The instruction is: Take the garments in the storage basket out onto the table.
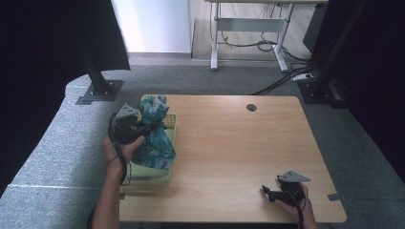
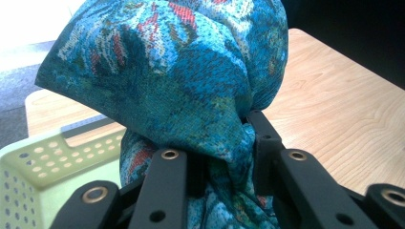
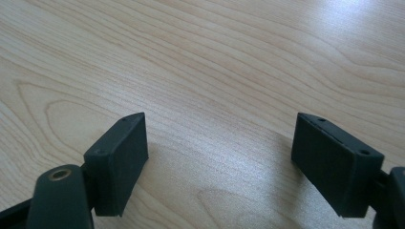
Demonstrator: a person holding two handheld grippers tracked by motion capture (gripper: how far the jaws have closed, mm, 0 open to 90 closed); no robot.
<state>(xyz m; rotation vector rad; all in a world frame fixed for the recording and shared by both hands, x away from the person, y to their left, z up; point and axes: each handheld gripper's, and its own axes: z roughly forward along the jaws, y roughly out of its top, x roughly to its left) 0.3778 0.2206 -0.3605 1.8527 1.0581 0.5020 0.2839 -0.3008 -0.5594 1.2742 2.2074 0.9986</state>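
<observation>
I'm pinching the teal patterned cloth (image 2: 191,90) w/ the left gripper (image 2: 224,157), jaws squeezing a bunched neck of it. Cloth's bulging up beyond the jaws and hanging over the pale green basket (image 1: 165,179) at the table's (image 1: 239,152) left edge. I'm keeping the right gripper (image 1: 271,192) spread wide, nothing between, near the table's front right corner. No readable writing anywhere.
</observation>
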